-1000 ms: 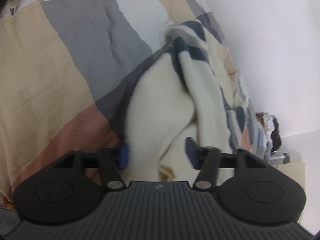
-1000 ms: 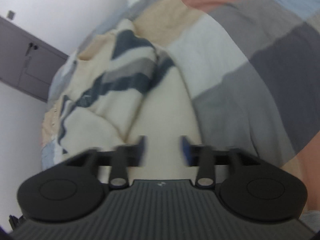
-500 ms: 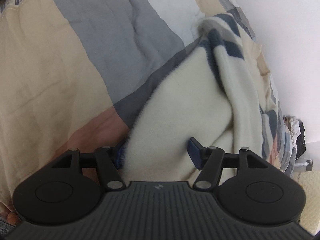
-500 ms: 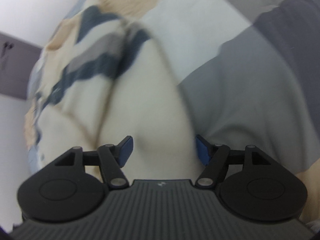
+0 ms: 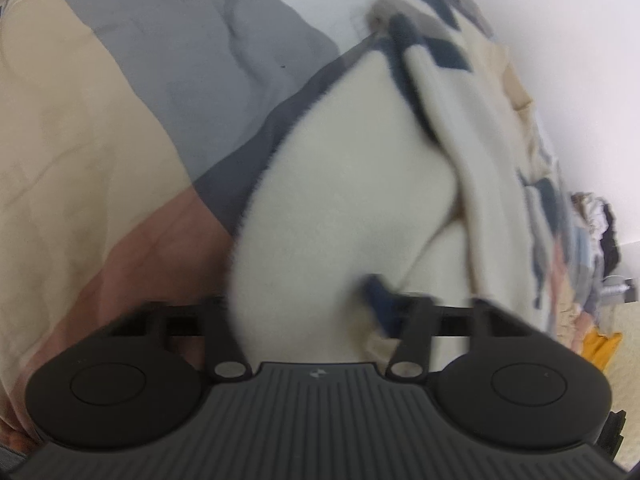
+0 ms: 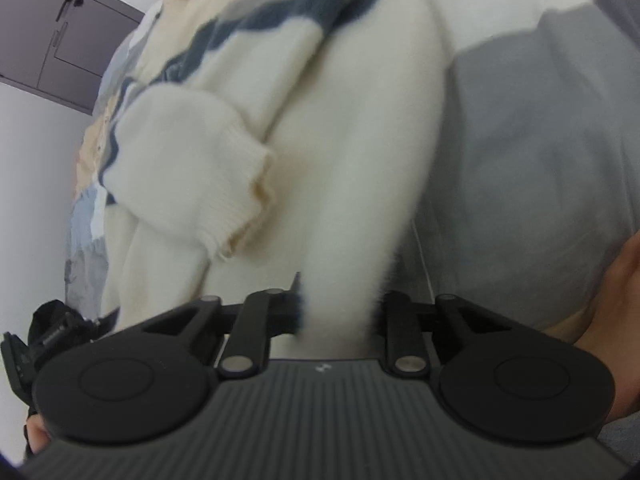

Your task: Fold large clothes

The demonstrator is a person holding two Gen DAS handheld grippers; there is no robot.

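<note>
Bedspread (image 5: 100, 152): a patchwork of beige, grey and rust panels is seen filling the left wrist view from 9 to 12 o'clock.
Sweater (image 5: 352, 200): a cream fleece-like garment with navy and grey stripes is spread on the bed, running from 6 o'clock towards 1 o'clock.
Left gripper (image 5: 304, 300): the jaws are set fairly wide with cream fabric bunched between them; the left finger is hidden by cloth and blur, so a firm hold cannot be confirmed.
Clothes pile (image 5: 596, 248): assorted garments are heaped at 3 o'clock, against the wall.
Cabinet (image 6: 60, 28): grey doors are shown at 10 o'clock in the right wrist view.
Cuff (image 6: 240, 200): a ribbed sleeve end lies folded over at 9 o'clock, near the jaws.
Right gripper (image 6: 338, 312): a band of cream sweater is pinched between narrowed jaws.
Risk: the thick pile could slip from the looser left jaws under a lift, and the loose sleeve could be trapped inside the fold, judged from its present lie.
Writing: none can be read; only a small emblem is seen on each gripper body.
</note>
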